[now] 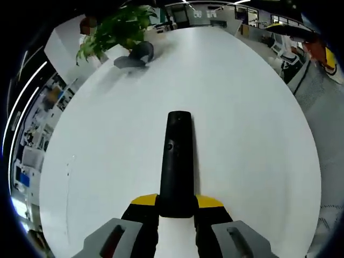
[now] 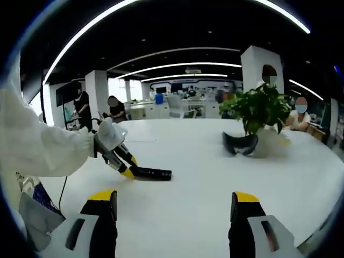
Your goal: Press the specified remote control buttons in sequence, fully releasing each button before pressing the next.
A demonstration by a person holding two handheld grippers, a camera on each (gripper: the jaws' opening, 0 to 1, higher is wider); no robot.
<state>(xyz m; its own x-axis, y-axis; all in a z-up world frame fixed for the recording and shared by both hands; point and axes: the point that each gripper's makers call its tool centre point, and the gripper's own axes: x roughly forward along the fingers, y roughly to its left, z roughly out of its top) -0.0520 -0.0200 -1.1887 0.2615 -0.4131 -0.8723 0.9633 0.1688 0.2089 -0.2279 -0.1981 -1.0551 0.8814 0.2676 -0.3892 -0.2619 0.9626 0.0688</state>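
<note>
Currently: black remote (image 1: 177,161) clamped at near end between yellow-tipped jaws of left gripper (image 1: 176,207), far end lying out on white table (image 1: 252,123). In right gripper view, same remote (image 2: 151,173) low on table, gripped by left gripper (image 2: 128,165), white sleeve (image 2: 37,142) behind. Right gripper (image 2: 174,207) jaws wide apart, nothing between, above table. Potted plant (image 1: 115,29) at far edge, dark goggles-like item (image 1: 134,56) beside. 4 people seated or standing beyond table.
</note>
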